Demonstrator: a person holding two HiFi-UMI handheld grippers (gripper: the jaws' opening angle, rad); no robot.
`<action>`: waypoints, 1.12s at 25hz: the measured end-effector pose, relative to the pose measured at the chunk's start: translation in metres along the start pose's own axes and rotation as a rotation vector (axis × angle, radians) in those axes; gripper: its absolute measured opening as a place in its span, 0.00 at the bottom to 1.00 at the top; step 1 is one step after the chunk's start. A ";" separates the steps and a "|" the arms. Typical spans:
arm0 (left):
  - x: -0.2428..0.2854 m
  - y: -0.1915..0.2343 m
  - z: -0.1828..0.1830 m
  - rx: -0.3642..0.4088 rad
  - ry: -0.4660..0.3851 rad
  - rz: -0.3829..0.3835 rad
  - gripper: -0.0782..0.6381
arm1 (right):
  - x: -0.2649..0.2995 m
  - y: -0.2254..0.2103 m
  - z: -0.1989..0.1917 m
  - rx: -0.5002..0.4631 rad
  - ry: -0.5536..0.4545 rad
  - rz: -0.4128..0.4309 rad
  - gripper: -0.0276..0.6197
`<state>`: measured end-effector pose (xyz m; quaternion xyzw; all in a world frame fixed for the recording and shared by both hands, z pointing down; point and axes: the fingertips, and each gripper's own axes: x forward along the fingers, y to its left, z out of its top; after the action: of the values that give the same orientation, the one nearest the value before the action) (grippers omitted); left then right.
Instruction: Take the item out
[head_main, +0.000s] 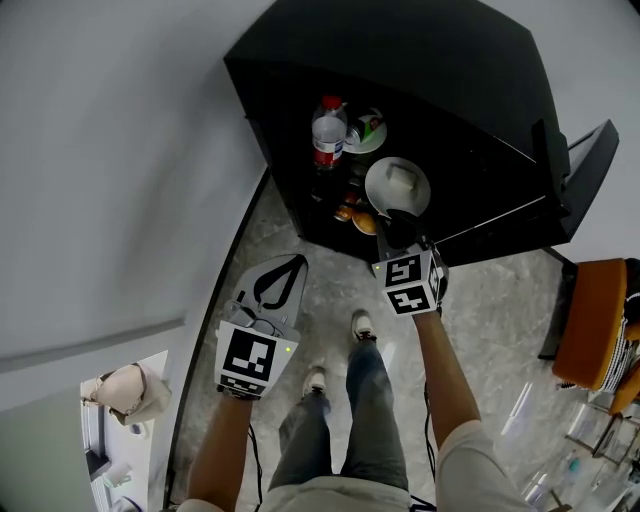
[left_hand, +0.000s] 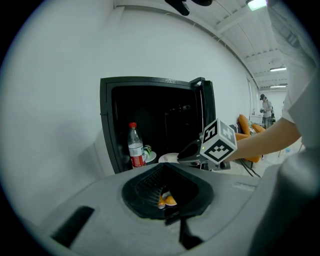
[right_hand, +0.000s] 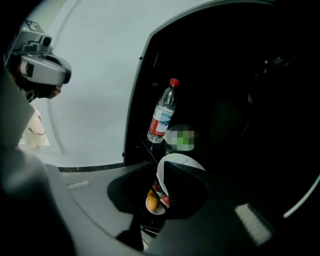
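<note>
An open black cabinet holds a clear water bottle with a red cap, a small plate with a can and a white plate carrying a pale block. Lower down sits a dish of orange fruit. My right gripper reaches into the cabinet at the white plate's near rim; its jaws stand apart with that rim between them. My left gripper hangs back over the floor, tips together, holding nothing.
The cabinet's door stands open at the right. An orange chair is at the right edge and a beige bag lies at the lower left. The grey wall runs along the left. A person stands far off.
</note>
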<state>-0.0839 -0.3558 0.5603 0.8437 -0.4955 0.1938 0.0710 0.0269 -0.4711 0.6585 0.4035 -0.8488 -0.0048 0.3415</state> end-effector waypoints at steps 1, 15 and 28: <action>0.003 0.001 -0.002 -0.003 0.005 0.000 0.11 | 0.006 -0.001 -0.003 -0.013 0.013 0.002 0.15; 0.017 0.007 -0.030 -0.031 0.054 -0.011 0.11 | 0.057 -0.001 -0.038 -0.359 0.165 -0.104 0.25; 0.011 0.009 -0.045 -0.044 0.078 0.001 0.11 | 0.071 -0.009 -0.046 -0.359 0.184 -0.187 0.19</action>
<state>-0.0984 -0.3556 0.6050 0.8337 -0.4967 0.2156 0.1086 0.0283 -0.5137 0.7321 0.4120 -0.7584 -0.1510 0.4819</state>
